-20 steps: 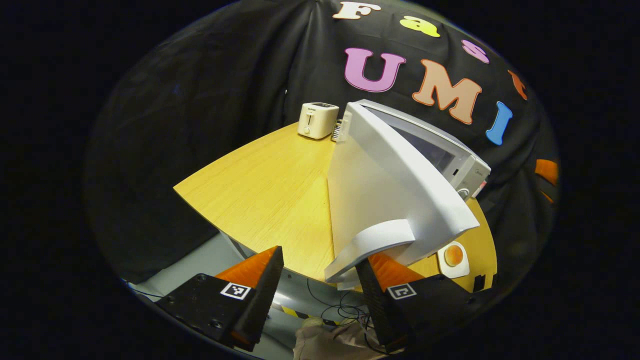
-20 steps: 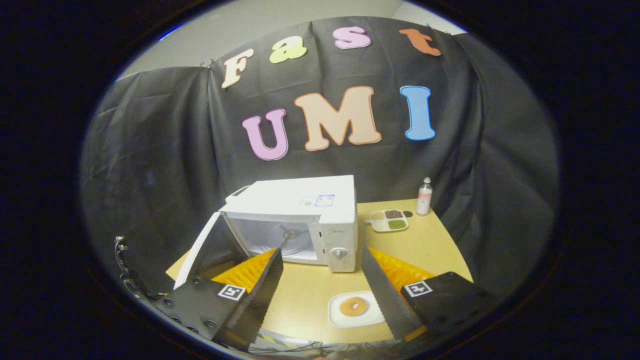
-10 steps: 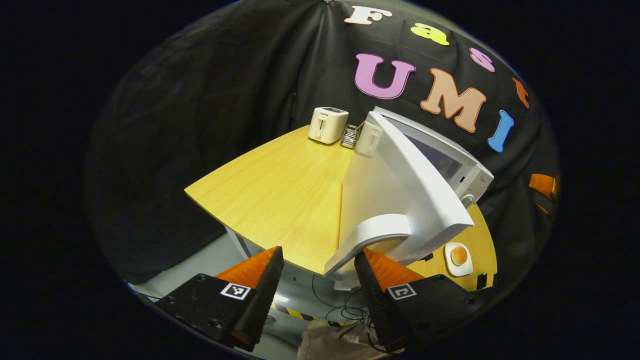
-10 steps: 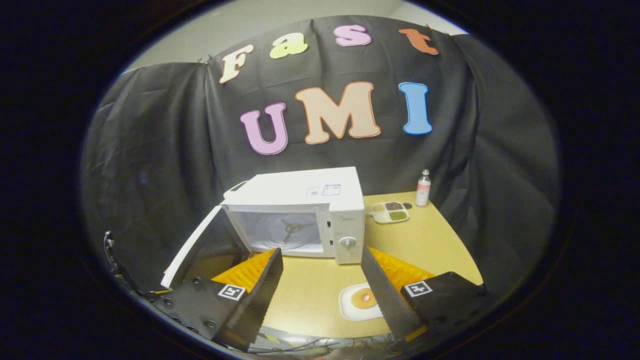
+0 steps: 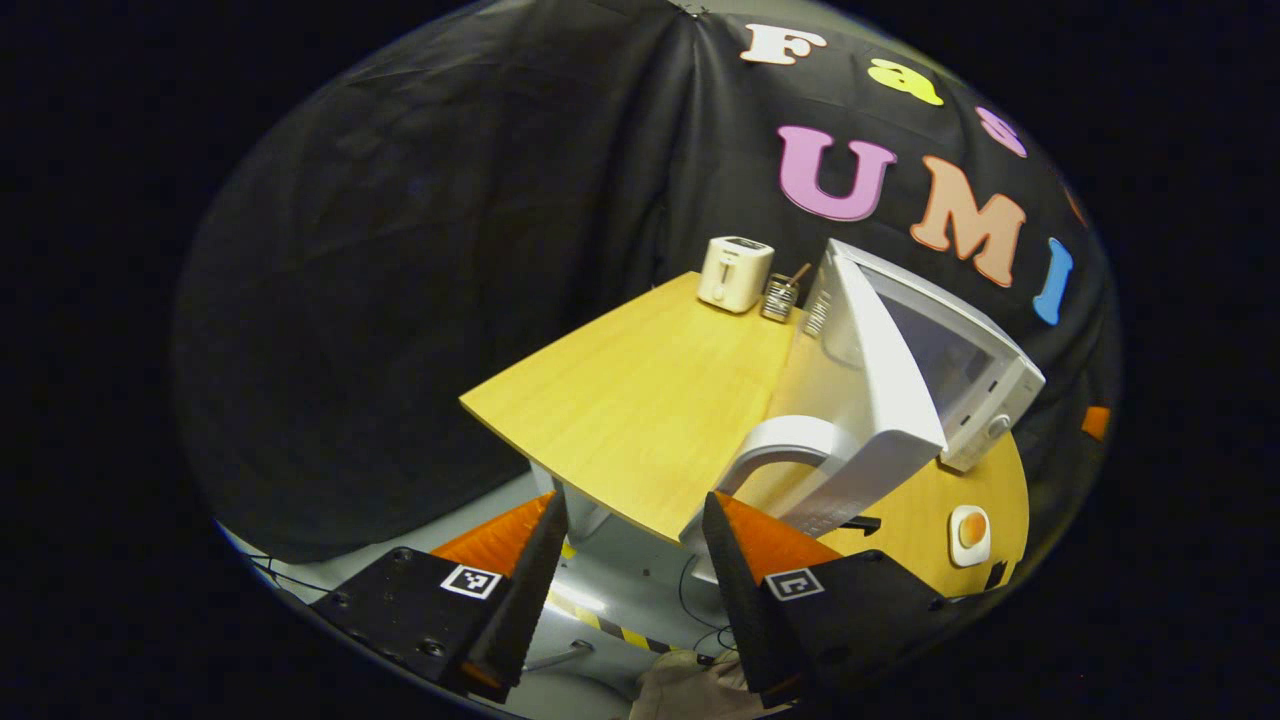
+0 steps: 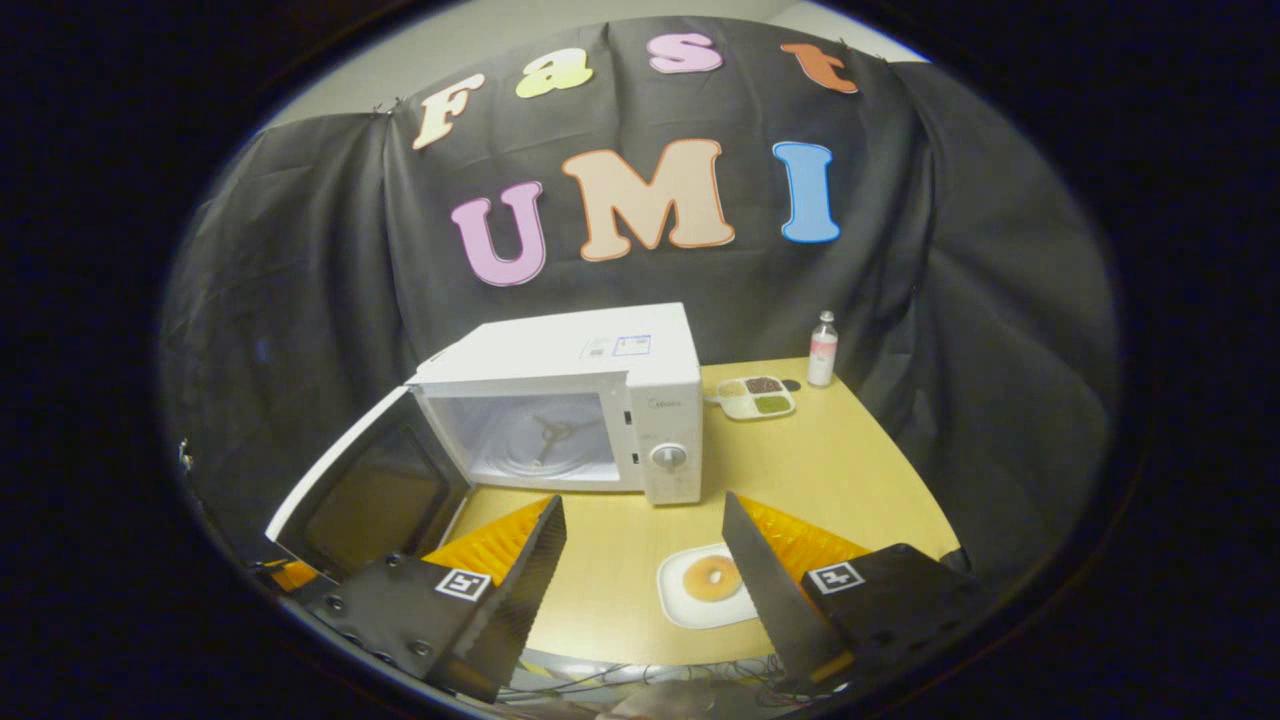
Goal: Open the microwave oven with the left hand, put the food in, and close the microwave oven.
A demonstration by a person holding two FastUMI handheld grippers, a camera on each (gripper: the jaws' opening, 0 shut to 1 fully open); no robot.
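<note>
Microwave [image 6: 600, 400] door [image 6: 365, 490] is swung wide, handle [image 5: 770, 450] just ahead of the left gripper [image 5: 630, 570], jaws wide apart w/ nothing in them. Right gripper [image 6: 645, 580] is also spread and empty above the donut [image 6: 712, 578] on its plate [image 6: 680, 610] at the table's [image 6: 850, 470] front edge. Imo the risk: a sloppy grab nudges the plate off bc it's so near the edge.

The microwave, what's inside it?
Inside the open microwave sits a bare glass turntable with no food; the left inner wall is hidden behind the frame.

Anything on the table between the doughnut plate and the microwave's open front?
No. In the right gripper view, only bare tabletop separates the doughnut plate from the microwave.
</note>
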